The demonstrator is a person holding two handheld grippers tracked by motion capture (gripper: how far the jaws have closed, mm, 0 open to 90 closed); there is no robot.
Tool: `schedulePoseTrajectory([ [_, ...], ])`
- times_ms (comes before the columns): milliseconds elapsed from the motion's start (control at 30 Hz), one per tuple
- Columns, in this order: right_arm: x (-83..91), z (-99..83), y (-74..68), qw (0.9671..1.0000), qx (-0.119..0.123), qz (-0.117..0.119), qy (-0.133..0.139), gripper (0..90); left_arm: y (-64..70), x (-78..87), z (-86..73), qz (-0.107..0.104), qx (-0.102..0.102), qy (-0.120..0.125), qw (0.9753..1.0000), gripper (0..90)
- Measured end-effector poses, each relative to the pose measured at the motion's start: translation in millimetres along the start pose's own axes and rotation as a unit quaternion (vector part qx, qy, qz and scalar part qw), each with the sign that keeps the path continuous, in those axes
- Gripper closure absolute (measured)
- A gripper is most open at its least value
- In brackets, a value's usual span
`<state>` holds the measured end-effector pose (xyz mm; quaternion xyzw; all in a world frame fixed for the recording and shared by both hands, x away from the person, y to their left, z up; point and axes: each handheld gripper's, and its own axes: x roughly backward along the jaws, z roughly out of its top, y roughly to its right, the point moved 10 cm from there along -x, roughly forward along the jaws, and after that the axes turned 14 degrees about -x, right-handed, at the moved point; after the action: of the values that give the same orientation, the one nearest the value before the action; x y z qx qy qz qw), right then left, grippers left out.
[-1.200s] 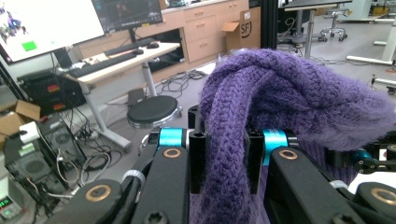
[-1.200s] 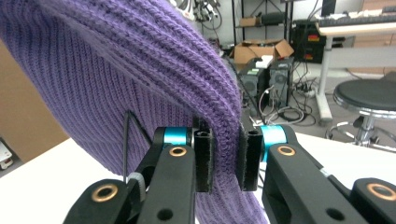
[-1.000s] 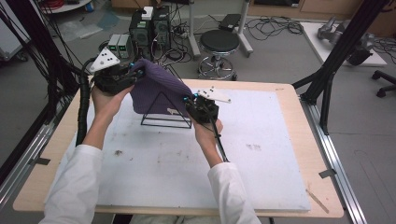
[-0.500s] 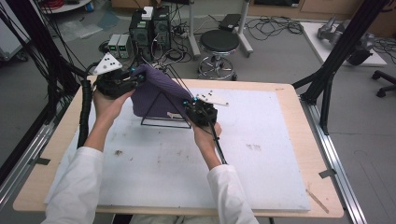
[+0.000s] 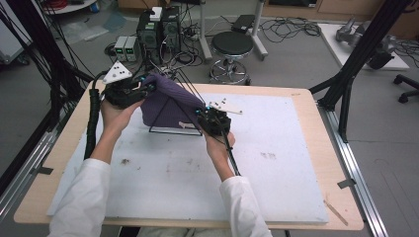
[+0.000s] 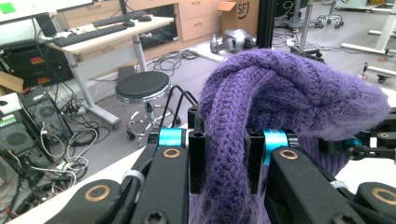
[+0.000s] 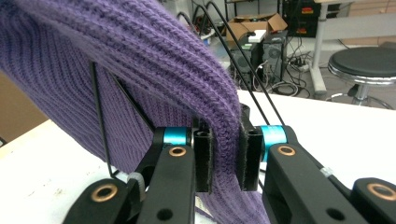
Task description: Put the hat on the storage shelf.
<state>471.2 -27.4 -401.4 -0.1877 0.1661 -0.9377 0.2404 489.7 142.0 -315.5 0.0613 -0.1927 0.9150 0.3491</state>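
The left gripper (image 6: pixel 223 161) pinched a thick fold of the purple knitted cloth (image 6: pixel 289 98) between its fingers (image 6: pixel 196 158). The right gripper (image 7: pixel 225 156) clamped another edge of the same cloth, which stretched between both grippers, draped over the black wire stand (image 5: pixel 170 129) just beyond the right fingers (image 7: pixel 203 158).

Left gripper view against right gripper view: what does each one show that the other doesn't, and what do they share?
The left gripper view has the left gripper shut on a bunched end of the purple knit cloth, with a keyboard desk behind. The right gripper view has the right gripper shut on a ribbed edge, and the black wire stand under the drape. Both show the cloth pinched between black jaws, the round black stool and the white table.
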Motion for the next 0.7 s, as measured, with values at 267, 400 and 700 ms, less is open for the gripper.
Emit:
schedulePoseTrajectory([
  [267,-5.7,-14.0,10.2,0.9997,-0.011,-0.015,-0.017,80.2,6.3,-6.0,-14.9,-0.007,0.006,-0.010,0.9999,77.7],
  [400,-6.8,-16.3,11.4,0.9995,-0.015,-0.014,-0.023,79.4,8.1,-5.6,-18.1,-0.014,0.019,-0.009,0.9997,77.3],
  [700,-8.6,-19.0,14.3,0.9991,-0.026,-0.014,-0.030,77.2,11.2,-4.4,-20.6,-0.027,0.032,-0.004,0.9991,74.1],
])
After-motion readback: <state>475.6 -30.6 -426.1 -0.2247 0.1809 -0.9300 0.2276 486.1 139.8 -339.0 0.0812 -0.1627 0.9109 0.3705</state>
